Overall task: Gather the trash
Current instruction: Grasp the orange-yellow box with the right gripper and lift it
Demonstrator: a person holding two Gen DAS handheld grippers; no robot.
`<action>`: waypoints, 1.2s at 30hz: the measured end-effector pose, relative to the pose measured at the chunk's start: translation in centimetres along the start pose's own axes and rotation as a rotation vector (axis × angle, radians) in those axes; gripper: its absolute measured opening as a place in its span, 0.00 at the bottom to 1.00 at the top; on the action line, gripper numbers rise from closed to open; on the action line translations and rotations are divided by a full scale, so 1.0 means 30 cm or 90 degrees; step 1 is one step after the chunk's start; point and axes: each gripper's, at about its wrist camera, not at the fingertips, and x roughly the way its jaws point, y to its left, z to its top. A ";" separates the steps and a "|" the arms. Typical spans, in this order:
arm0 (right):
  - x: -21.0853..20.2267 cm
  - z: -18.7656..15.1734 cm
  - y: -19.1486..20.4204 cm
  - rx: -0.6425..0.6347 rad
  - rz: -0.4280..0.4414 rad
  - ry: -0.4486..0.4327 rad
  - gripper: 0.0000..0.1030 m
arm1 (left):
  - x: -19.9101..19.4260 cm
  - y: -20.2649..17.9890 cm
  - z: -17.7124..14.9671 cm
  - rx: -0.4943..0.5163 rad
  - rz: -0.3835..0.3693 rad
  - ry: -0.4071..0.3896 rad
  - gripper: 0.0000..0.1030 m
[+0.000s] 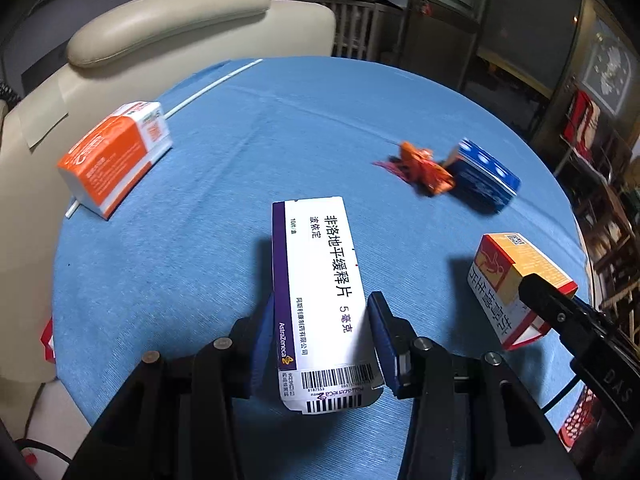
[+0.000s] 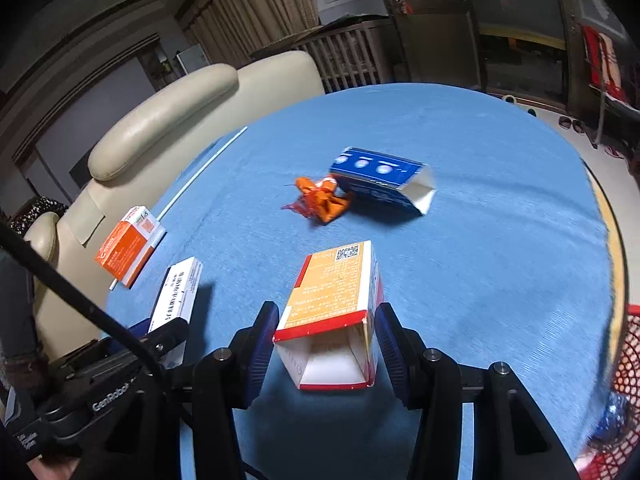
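Observation:
My left gripper (image 1: 320,340) is shut on a white and purple medicine box (image 1: 320,292), held just above the blue tablecloth (image 1: 200,260). My right gripper (image 2: 326,344) is shut on an open yellow and red box (image 2: 332,304). That box also shows in the left wrist view (image 1: 516,280), and the white box shows in the right wrist view (image 2: 176,296). On the cloth lie an orange and white box (image 1: 116,156) (image 2: 128,246), a crumpled orange wrapper (image 1: 424,166) (image 2: 320,200) and an open blue box (image 1: 484,176) (image 2: 384,178).
A beige leather chair (image 1: 160,32) stands behind the table at the left. A white stick (image 2: 200,170) lies along the cloth's far left edge. A red mesh basket (image 2: 624,380) is at the table's right edge. Dark furniture fills the room behind.

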 end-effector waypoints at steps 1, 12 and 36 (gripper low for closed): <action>-0.011 -0.005 -0.007 0.003 0.001 -0.003 0.51 | -0.005 -0.014 -0.002 0.006 0.000 0.000 0.47; -0.108 -0.042 -0.097 0.039 0.003 -0.033 0.51 | -0.065 -0.142 -0.020 0.066 0.002 -0.011 0.47; -0.025 -0.115 -0.131 0.011 -0.042 0.046 0.46 | -0.060 -0.148 -0.046 0.071 -0.008 -0.001 0.47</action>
